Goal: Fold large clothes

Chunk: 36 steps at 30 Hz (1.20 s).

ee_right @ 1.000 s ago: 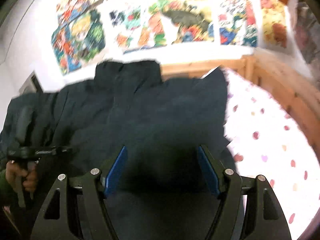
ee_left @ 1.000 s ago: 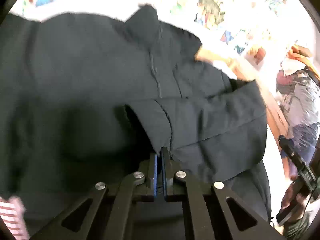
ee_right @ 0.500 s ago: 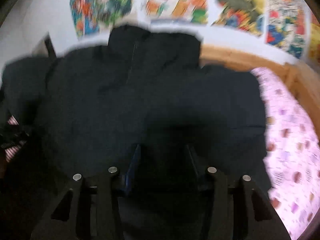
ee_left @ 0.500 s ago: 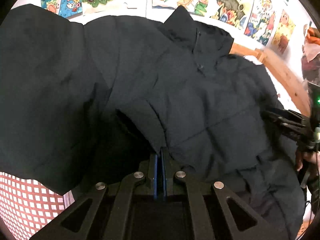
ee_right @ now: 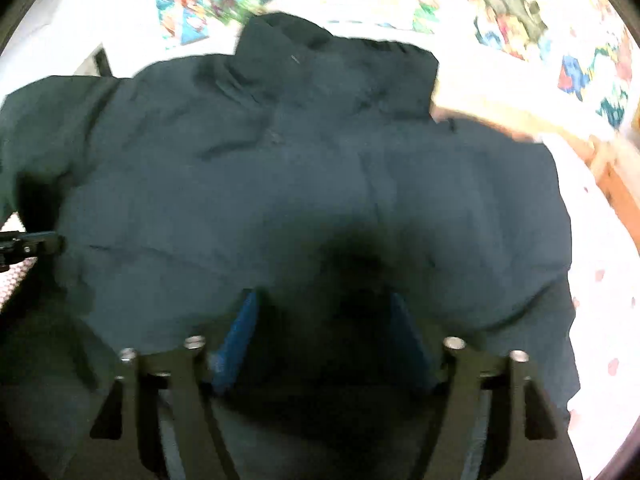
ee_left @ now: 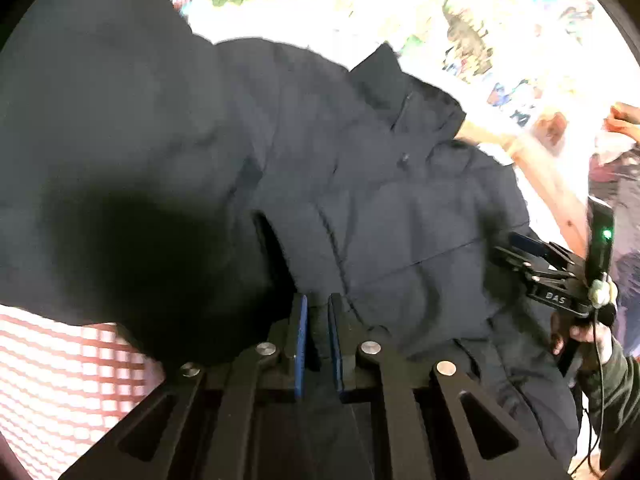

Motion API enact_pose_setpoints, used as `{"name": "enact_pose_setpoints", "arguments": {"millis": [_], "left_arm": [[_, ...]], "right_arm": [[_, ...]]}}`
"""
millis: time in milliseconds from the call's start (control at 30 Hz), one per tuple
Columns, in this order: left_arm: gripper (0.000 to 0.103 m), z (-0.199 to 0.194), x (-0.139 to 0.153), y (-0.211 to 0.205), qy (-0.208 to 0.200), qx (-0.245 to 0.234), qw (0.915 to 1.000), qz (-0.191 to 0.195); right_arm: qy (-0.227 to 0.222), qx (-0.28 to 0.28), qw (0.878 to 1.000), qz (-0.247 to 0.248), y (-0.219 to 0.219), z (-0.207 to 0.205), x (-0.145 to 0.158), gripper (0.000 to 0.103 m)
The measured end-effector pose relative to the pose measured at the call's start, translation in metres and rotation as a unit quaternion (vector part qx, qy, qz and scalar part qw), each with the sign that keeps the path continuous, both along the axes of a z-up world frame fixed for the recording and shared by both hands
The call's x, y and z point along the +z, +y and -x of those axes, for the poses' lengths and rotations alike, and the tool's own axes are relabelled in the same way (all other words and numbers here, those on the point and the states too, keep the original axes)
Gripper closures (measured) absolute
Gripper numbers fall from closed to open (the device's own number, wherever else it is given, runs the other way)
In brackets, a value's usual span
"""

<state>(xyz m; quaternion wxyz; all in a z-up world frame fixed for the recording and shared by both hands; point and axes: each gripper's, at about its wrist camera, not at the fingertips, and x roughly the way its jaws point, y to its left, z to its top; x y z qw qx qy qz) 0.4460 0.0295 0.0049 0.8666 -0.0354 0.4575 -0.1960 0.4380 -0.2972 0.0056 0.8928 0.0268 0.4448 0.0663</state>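
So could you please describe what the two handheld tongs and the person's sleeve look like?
Both tongs, left and right, have black cut-out linkage arms, silver pivot bolts and blue pads. The right one's body carries white "DAS" lettering, a green light and a cable. The sleeve is dark green.

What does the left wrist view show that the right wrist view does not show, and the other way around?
Only the left wrist view: the left gripper, its jaws opening narrowly with jacket cloth between them, the whole right gripper with its green light, and the hand that holds it.

Only the right wrist view: the right gripper's own jaws opening wide over the cloth, and the pink spotted sheet.

Both: the dark jacket lying spread, the red checked cloth at its left edge, the wooden frame and the colourful pictures on the wall.
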Motion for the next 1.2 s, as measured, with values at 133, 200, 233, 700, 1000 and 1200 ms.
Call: {"name": "enact_pose_setpoints", "arguments": {"millis": [133,200,233,700,1000,1200], "left_arm": [[0.025,0.027,0.028,0.030,-0.038,0.015,0.9975,0.057],[0.005,0.045,0.044,0.058,-0.083,0.070,0.9897,0.093],[0.005,0.052,0.049,0.070,-0.097,0.085,0.9865,0.101],[0.004,0.120,0.076,0.261,-0.194,0.392,0.8962,-0.072],[0.005,0.061,0.045,0.319,-0.151,0.357,0.9218,-0.007],[0.022,0.050,0.039,0.326,-0.164,0.321,0.9325,0.019]], "right_arm": [[-0.023,0.043,0.999,-0.011,0.032,0.002,0.023,0.021],[-0.035,0.058,0.998,-0.012,0.044,0.005,0.031,0.015],[-0.040,0.068,0.997,-0.014,0.053,0.006,0.033,0.014],[-0.039,0.121,0.992,-0.009,0.111,0.007,0.036,0.012],[-0.041,0.126,0.991,-0.022,0.116,0.013,0.037,0.012],[-0.023,0.127,0.992,-0.009,0.131,0.002,0.027,0.012]]}}
